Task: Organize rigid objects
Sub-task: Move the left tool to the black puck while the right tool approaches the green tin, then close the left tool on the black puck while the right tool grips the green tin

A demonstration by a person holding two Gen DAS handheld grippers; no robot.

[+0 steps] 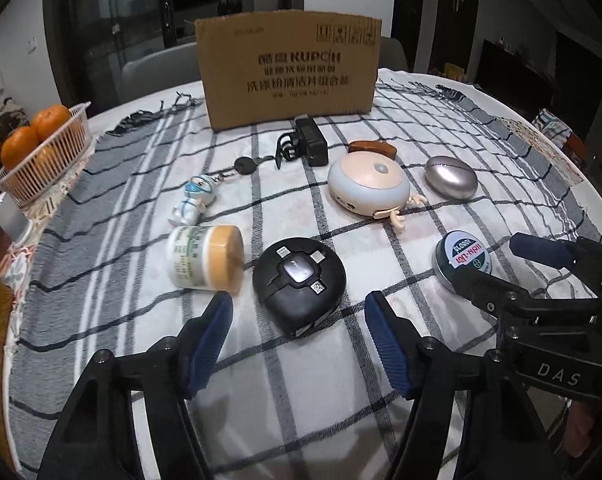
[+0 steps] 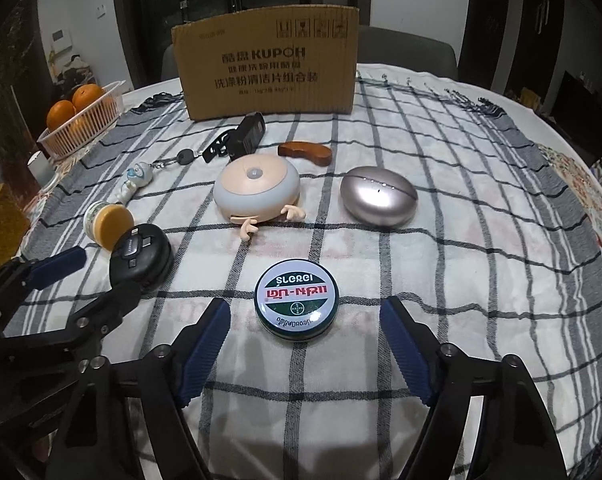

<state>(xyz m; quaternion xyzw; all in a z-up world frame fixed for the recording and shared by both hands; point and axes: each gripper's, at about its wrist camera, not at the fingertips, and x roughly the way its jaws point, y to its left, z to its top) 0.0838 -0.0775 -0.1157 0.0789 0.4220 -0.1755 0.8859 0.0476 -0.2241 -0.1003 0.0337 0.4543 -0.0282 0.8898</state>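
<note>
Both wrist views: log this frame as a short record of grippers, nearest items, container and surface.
left gripper: open, empty, facing black cable hub
right gripper: open, empty, facing green tin
jar: on its side, left of hub
box: upright at the far edge
surface: checked cloth

We held the right gripper with its jaws wide apart, flanking a green tin on the checked cloth without touching it. Beyond lay a round lamp and, well to its right, a silver case. The left gripper hovered open beside a black reel. A carton stood at the back.
</note>
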